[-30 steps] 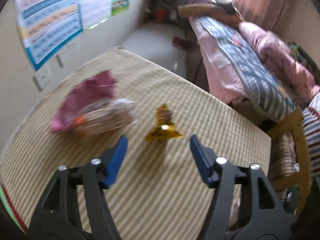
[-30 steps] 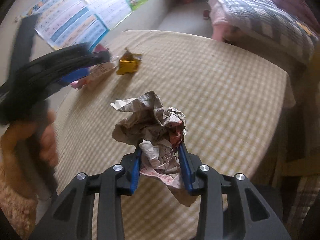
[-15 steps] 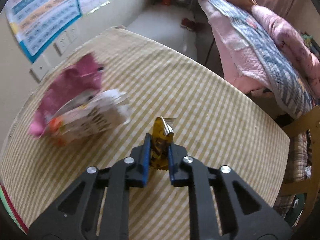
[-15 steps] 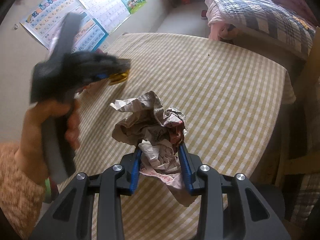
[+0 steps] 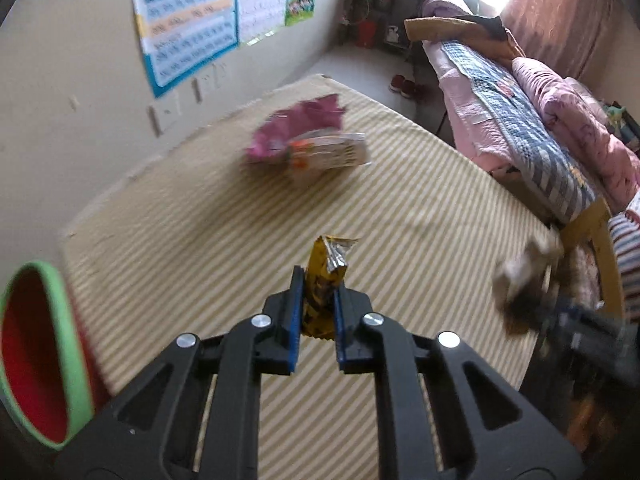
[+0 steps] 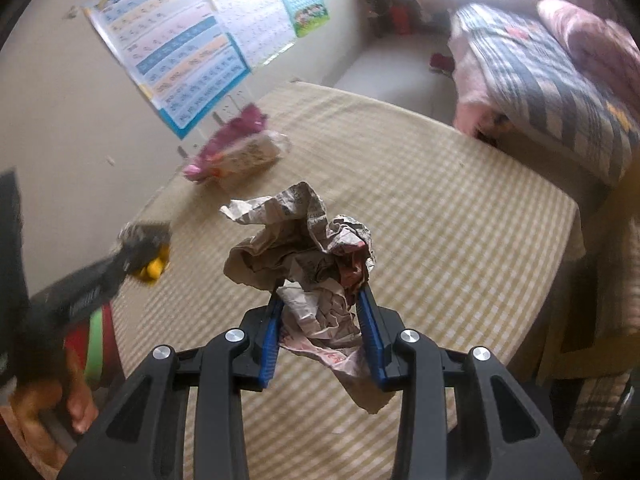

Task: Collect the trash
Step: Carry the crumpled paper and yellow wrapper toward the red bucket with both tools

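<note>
My left gripper is shut on a yellow foil wrapper and holds it above the striped table. My right gripper is shut on a crumpled ball of newspaper, also held above the table. A pink bag with a pale snack packet lies at the far side of the table; it also shows in the right wrist view. A red bin with a green rim sits at the table's near left edge. The left gripper shows blurred in the right wrist view.
The table has a yellow checked cloth and stands against a wall with posters. A bed with quilts is to the right. A wooden chair stands at the table's right edge.
My left gripper closed on the yellow wrapper, lifted it off the table and swung back toward the near left, bringing the bin into view. My right gripper kept its hold on the newspaper.
</note>
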